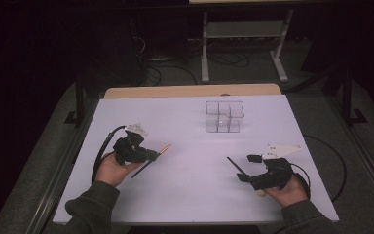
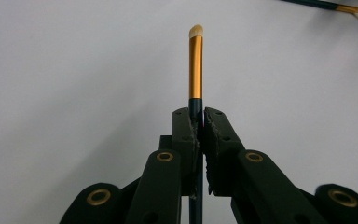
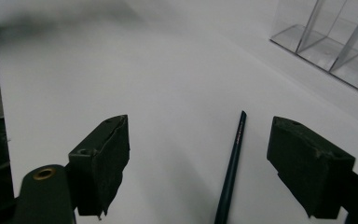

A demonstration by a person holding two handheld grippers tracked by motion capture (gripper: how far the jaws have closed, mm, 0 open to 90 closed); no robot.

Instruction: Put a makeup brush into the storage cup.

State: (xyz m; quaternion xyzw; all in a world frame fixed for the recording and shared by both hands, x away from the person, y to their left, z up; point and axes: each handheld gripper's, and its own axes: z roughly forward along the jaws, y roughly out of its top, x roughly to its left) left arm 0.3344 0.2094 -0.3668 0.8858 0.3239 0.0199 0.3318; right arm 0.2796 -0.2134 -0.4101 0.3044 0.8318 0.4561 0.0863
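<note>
1. My left gripper (image 2: 196, 135) has its jaws clenched on a gold-banded brush (image 2: 196, 65), lifted off the white table (image 1: 190, 195).
2. My right gripper (image 3: 198, 163) has its jaws spread wide, with a second brush (image 3: 230, 172) lying on the table between them, near the clear organizer (image 1: 224, 117).

clear divided organizer (image 1: 224, 117) far centre-right on table (image 1: 185, 195); one brush (image 1: 152, 158) left, second brush (image 1: 237, 167) right

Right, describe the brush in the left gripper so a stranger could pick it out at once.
On the white table, look left of the clear divided organiser to the left gripper. The brush clamped in its jaws has a dark handle, a copper ferrule and a pale tip. The other brush lies loose by the right gripper.
</note>
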